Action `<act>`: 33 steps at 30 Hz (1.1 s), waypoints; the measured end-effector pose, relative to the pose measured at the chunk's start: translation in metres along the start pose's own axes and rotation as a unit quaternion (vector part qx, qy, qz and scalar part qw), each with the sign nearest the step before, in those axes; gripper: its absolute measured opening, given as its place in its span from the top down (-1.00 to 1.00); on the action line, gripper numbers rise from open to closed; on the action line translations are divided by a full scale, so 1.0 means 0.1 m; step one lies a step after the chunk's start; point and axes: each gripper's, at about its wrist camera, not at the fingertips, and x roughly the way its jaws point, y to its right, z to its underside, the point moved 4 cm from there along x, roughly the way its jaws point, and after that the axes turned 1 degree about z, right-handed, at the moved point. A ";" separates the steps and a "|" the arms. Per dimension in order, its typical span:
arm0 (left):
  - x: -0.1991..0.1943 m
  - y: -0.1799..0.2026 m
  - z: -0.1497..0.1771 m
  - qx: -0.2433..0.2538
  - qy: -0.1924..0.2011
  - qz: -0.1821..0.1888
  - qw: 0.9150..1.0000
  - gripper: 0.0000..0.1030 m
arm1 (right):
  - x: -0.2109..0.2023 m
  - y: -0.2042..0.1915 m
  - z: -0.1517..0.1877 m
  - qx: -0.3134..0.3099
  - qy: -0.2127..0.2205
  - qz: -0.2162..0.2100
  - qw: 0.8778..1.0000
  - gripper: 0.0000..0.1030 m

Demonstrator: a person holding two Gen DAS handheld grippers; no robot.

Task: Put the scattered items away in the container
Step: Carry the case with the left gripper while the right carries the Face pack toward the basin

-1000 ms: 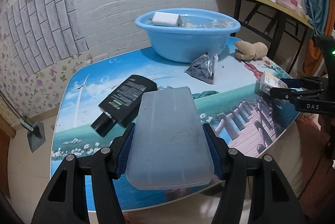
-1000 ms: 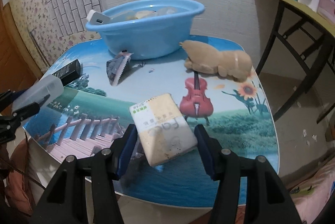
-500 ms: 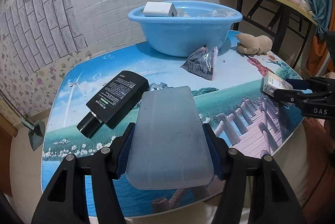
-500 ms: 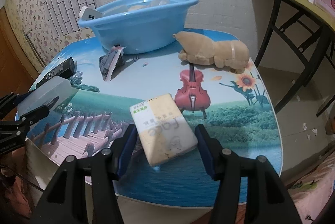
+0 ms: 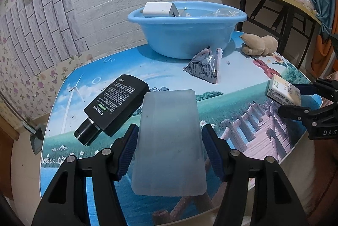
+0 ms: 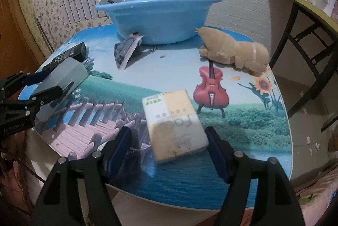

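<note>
- My left gripper point(image 5: 169, 147) clamps the frosted plastic box point(image 5: 169, 141).
- My right gripper point(image 6: 169, 150) has just been opening, the tissue pack point(image 6: 175, 128) loose between its jaws above the desk point(image 6: 243, 120).

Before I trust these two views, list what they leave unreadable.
- Basin contents: both views, the rim hides all but a white box and some clear wrappers.
- Tissue pack print: right wrist view, motion blur.
- Black bottle label: left wrist view, text too small.
- Frosted case contents: cloudy plastic.
</note>
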 end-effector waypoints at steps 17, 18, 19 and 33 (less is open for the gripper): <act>0.15 0.06 0.03 0.012 -0.016 -0.004 1.000 -0.23 | -0.05 -0.01 0.00 0.012 0.014 -0.019 1.000 -0.22; 0.15 0.06 0.03 0.012 -0.017 -0.004 1.000 -0.23 | -0.05 0.01 0.00 0.015 0.015 -0.018 1.000 0.01; 0.15 0.06 0.03 0.011 -0.016 -0.001 1.000 -0.22 | -0.04 0.02 0.01 0.017 0.013 -0.017 1.000 0.06; -0.14 0.09 -0.15 0.010 0.026 0.009 1.000 -0.20 | -0.24 0.05 -0.13 0.025 0.056 -0.029 0.998 0.12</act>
